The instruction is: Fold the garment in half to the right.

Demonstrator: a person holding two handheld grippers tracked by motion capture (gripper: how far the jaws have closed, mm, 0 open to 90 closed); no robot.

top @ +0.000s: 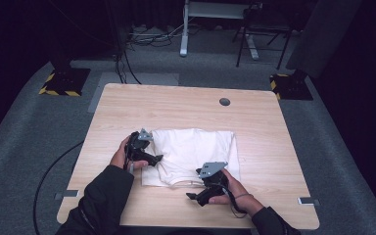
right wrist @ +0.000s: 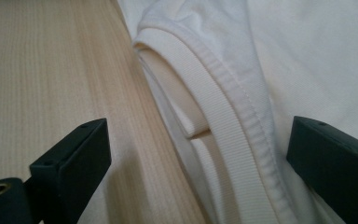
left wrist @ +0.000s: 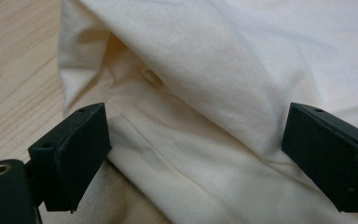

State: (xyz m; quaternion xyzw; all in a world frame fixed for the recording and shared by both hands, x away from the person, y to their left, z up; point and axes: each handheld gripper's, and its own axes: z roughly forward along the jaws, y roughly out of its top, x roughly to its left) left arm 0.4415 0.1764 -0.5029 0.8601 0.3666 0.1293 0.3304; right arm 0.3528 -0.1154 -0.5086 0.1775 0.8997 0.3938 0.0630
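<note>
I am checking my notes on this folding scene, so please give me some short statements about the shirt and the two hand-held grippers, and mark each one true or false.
1. The white shirt lies on the wooden table. True.
2. The left hand-held gripper is shut on the cloth. False: its jaws stand wide open, with cloth between them.
3. The right hand-held gripper points at the ribbed collar. True.
4. The right hand-held gripper is lifting the shirt off the table. False: its jaws are open and the shirt lies flat.
5. The round hole in the table is covered by the shirt. False: it lies bare, beyond the shirt.
</note>
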